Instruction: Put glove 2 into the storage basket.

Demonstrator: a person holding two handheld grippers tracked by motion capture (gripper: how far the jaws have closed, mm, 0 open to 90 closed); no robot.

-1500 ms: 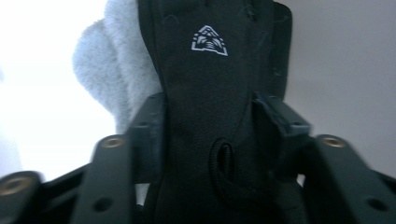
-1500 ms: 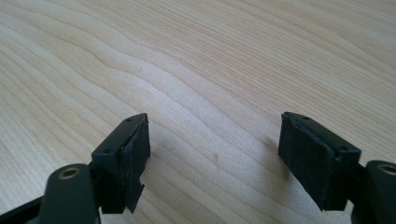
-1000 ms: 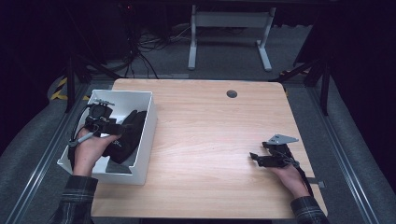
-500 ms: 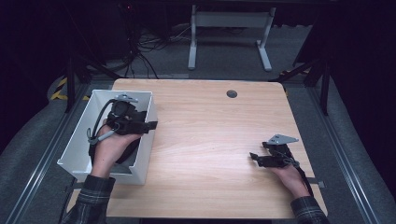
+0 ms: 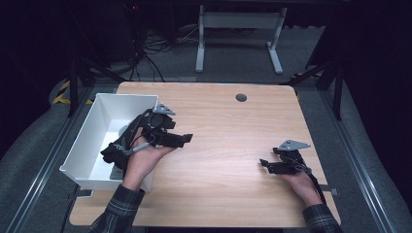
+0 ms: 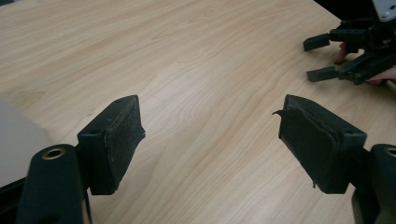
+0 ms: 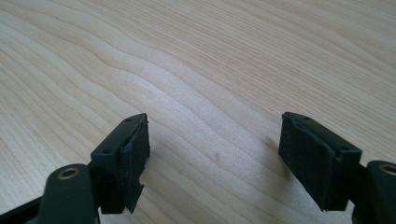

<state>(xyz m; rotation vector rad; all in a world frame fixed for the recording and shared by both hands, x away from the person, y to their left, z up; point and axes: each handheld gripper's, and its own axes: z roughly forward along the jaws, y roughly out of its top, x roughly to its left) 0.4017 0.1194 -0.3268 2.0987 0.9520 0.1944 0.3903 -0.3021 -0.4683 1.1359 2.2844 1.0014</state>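
Note:
My left gripper (image 5: 186, 140) hangs just past the right wall of a white bin (image 5: 85, 145), pointing right over the wooden table (image 5: 228, 121). Its jaws stand open with only bare wood between them in the left gripper view (image 6: 210, 109). A dark, crumpled thing (image 5: 112, 151) lies in the bin beside my left hand; I cannot tell what it is. My right gripper (image 5: 267, 157) rests low near the table's right front, open and empty (image 7: 215, 121). The right gripper (image 6: 314, 58) also appears far off at the top right of the left gripper view.
A round dark grommet (image 5: 241, 97) sits near the table's far edge. The bin stands along the left edge of the table. Beyond the table are a metal stand's legs (image 5: 238, 43) and cables on the dark floor.
My left gripper has come up out of the bin and moved right, over its wall and onto the table side. The right gripper has stayed where it was.

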